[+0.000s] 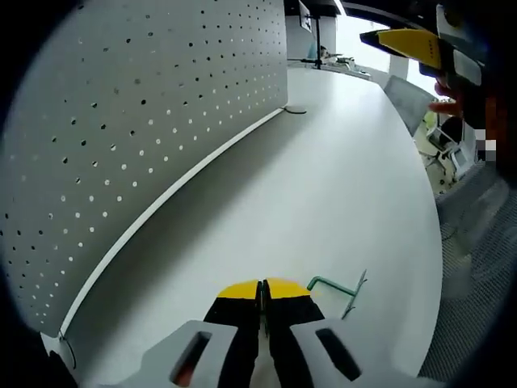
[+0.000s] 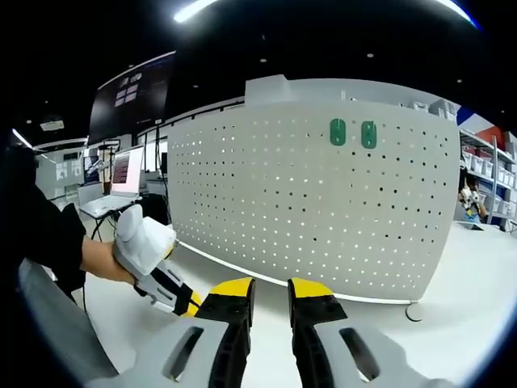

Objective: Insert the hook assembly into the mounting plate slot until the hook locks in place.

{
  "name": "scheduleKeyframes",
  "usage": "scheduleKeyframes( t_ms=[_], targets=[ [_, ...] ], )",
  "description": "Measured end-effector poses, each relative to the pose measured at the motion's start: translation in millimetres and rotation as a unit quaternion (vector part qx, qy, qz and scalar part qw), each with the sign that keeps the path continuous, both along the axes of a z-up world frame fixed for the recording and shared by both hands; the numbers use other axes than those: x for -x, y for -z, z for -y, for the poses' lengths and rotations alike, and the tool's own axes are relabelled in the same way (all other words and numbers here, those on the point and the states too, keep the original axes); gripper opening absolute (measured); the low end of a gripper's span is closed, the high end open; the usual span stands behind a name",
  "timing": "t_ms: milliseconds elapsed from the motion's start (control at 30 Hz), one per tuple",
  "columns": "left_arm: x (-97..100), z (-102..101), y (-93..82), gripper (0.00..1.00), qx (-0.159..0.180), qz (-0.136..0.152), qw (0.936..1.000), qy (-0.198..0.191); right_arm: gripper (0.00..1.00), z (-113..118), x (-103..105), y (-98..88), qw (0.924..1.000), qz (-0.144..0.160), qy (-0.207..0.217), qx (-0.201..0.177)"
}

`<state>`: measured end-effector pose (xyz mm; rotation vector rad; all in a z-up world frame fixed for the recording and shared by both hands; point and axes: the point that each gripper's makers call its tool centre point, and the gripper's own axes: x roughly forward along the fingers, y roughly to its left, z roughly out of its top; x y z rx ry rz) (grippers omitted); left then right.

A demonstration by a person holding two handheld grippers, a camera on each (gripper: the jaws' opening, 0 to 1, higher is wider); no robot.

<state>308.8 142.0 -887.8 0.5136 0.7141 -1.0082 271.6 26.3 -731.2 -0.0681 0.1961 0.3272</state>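
In the left gripper view the left gripper [image 1: 262, 289] sits low over the white table [image 1: 323, 178] with its yellow-tipped jaws pressed together and nothing between them. Just to their right lies the green hook assembly [image 1: 339, 289], flat on the table, a bent rod whose long axis runs left to right, from a bend near the jaws to a pale plate end at its far right, which tilts up and away. The perforated grey panel [image 1: 137, 121] stands along the left of this view, and the right gripper [image 1: 420, 44] shows at upper right, far off, its yellow tip pointing left. The right gripper view looks at the same panel [image 2: 323, 202] face on — two green mounting plates [image 2: 353, 133] sit side by side high on it, upright and oblong. The right gripper [image 2: 271, 291] has its jaws set slightly apart, holding nothing. At left a person's hand [image 2: 105, 259] holds the left gripper [image 2: 157, 271] down at the table [image 2: 460, 323]
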Motion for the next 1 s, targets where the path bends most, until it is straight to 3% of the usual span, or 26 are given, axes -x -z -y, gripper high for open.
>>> scheduleKeyframes(
  t_ms=[367,600,833,1000],
  targets=[
    [10.0,-21.5,-28.7,0.01,0.03,0.016,0.9994,-0.012,0.15,-12.7,1.9,3.9,0.9997,-0.007,-0.023,0.005],
    [10.7,-35.6,-26.5,0.01,0.041,0.015,0.9984,-0.035,0.15,-26.5,4.7,13.2,0.9984,-0.025,-0.05,0.01],
    [12.5,-34.4,-24.1,0.01,0.044,0.016,0.9979,-0.044,0.16,-30.7,6.2,16.5,0.9977,-0.031,-0.059,0.016],
    [10.8,-36.4,-9.4,0.17,0.02,0.026,0.9988,-0.037,0.16,-30.6,6.5,17.4,0.9975,-0.032,-0.06,0.016]
  ],
)
